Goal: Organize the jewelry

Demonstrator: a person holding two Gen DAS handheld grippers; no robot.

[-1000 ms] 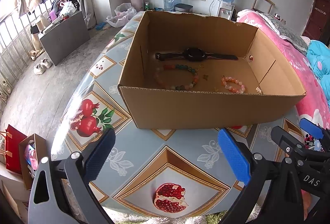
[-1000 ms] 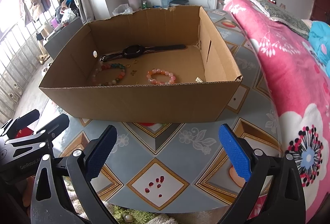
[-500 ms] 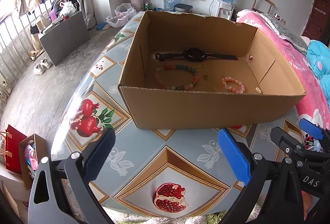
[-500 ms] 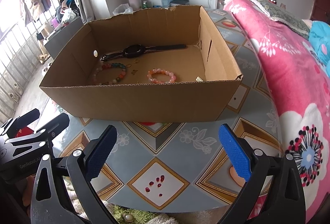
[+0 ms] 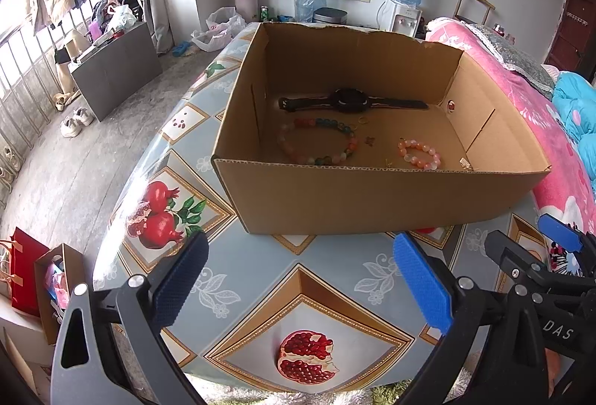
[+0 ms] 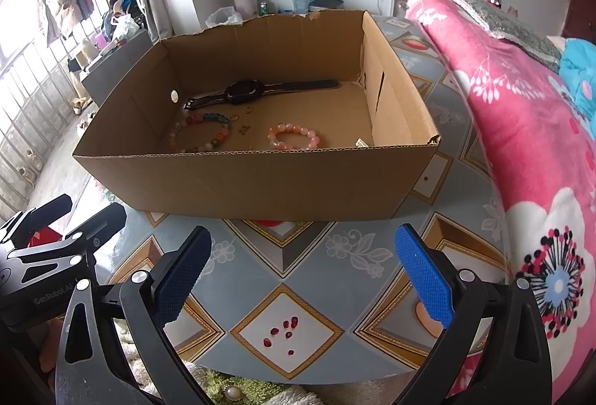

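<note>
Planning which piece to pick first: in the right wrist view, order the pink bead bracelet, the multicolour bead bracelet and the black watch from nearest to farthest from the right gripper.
1. Pink bead bracelet, box floor, toward the right, nearest the right gripper.
2. Multicolour bead bracelet, left side, slightly farther.
3. Black watch, along the back wall, farthest.

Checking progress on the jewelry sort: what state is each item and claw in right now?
Cardboard box: open-topped, on the table.
Black watch: lying flat inside, strap unfastened.
Multicolour bead bracelet: loose on the box floor.
Pink bead bracelet: loose on the box floor.
Left claw: open, empty.
Right claw: open, empty.
</note>
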